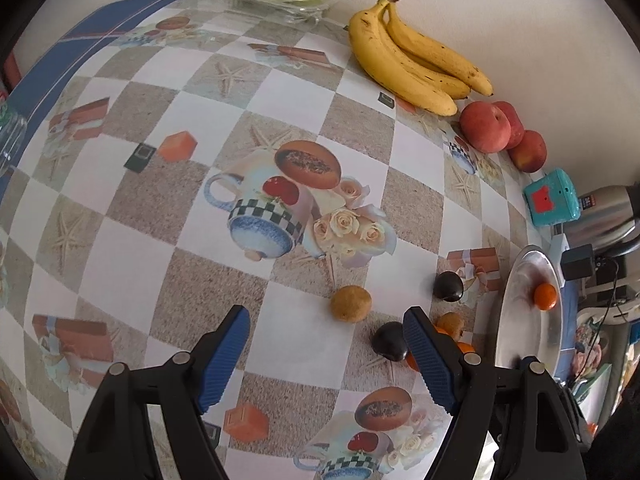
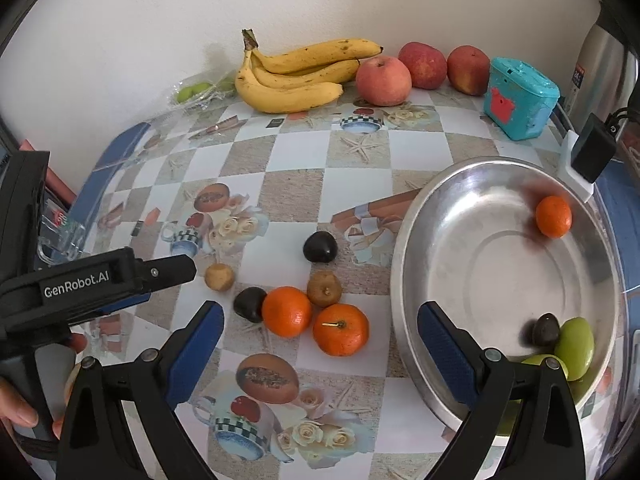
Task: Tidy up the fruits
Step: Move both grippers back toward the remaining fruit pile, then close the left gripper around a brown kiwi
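Note:
My left gripper [image 1: 327,314] hangs open over the checkered tablecloth, with nothing between its pads. Just beyond its tips lie a brown fruit [image 1: 351,303] and a dark plum [image 1: 390,341]. My right gripper [image 2: 320,312] is open too and holds nothing. Under it on the cloth sit two oranges [image 2: 287,311], another brown fruit [image 2: 324,289] and two dark plums [image 2: 249,304]. To the right, the metal bowl [image 2: 440,208] contains an orange [image 2: 553,216], a dark plum [image 2: 546,330] and green fruits [image 2: 574,342].
Bananas [image 2: 296,76] and red apples [image 2: 383,80] line the back wall, beside a teal box [image 2: 520,98] and a steel flask [image 2: 600,68]. A plastic bag of green fruit [image 2: 196,92] lies at the back left. A hand [image 2: 16,408] holds the left gripper's housing.

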A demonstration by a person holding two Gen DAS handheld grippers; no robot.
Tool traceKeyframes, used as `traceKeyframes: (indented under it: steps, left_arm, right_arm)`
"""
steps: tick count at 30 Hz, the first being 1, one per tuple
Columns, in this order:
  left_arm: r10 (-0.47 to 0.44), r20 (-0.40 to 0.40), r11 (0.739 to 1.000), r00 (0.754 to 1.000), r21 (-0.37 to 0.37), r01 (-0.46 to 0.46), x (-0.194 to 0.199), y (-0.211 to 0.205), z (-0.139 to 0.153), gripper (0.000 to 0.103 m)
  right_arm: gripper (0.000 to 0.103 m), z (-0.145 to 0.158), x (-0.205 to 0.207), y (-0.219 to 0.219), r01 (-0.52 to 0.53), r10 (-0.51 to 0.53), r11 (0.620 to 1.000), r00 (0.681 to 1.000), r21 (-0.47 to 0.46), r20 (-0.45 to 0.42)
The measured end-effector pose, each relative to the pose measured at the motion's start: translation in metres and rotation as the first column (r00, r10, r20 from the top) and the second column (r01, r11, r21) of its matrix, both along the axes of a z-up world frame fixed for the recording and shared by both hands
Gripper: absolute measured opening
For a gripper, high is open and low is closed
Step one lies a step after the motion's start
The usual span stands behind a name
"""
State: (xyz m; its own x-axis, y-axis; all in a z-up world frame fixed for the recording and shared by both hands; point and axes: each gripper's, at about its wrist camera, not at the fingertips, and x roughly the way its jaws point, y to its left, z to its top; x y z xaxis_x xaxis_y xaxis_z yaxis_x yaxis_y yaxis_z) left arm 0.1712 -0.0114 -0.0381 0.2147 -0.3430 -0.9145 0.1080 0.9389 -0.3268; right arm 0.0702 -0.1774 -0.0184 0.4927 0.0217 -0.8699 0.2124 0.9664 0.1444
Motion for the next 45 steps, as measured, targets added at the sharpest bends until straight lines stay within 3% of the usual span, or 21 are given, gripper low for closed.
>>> traceKeyframes:
  steps: [7, 20, 24, 26, 29, 37, 40, 45]
  left_arm:
    - [-0.053, 0.042, 0.998, 0.998, 0.032, 0.051, 0.004, -0.013, -0.005, 0.08]
    - [-0.112, 0.048, 0.991, 0.993, 0.072, 0.109, 0.005, -0.035, -0.022, 0.074]
    - [-0.115, 0.061, 0.99, 0.991, 0.085, 0.11, 0.006, -0.037, -0.023, 0.077]
    - [-0.113, 0.063, 0.989, 0.992, 0.099, 0.106, 0.007, -0.038, -0.025, 0.09]
    - [-0.101, 0.063, 0.989, 0.993, 0.112, 0.093, 0.009, -0.037, -0.028, 0.1]
    - [-0.104, 0.077, 0.976, 0.992, 0.201, 0.087, 0.009, -0.039, -0.033, 0.103]
    - [-0.115, 0.075, 0.968, 0.99, 0.232, 0.095, 0.008, -0.043, -0.035, 0.1]
    - [-0.153, 0.091, 0.966, 0.984, 0.224, 0.129, 0.003, -0.05, -0.029, 0.077]
  right_arm:
    - [0.098, -0.001, -0.002, -0.01, 0.04, -0.04, 0.999, 0.999, 0.029, -0.011]
    - [0.098, 0.005, -0.005, -0.02, 0.073, -0.073, 0.997, 0.997, 0.026, 0.001]
    - [0.098, 0.004, -0.006, -0.023, 0.082, -0.082, 0.996, 0.997, 0.025, -0.002]
    - [0.098, 0.004, -0.006, -0.024, 0.085, -0.085, 0.996, 0.996, 0.026, -0.003]
    - [0.098, 0.004, -0.007, -0.025, 0.086, -0.086, 0.996, 0.996, 0.029, -0.001]
    - [0.098, 0.004, -0.007, -0.024, 0.082, -0.081, 0.996, 0.997, 0.024, -0.007]
    - [0.098, 0.004, -0.007, -0.023, 0.077, -0.077, 0.997, 0.997, 0.018, -0.008]
    - [0.098, 0.004, -0.007, -0.023, 0.078, -0.078, 0.997, 0.997, 0.021, -0.011]
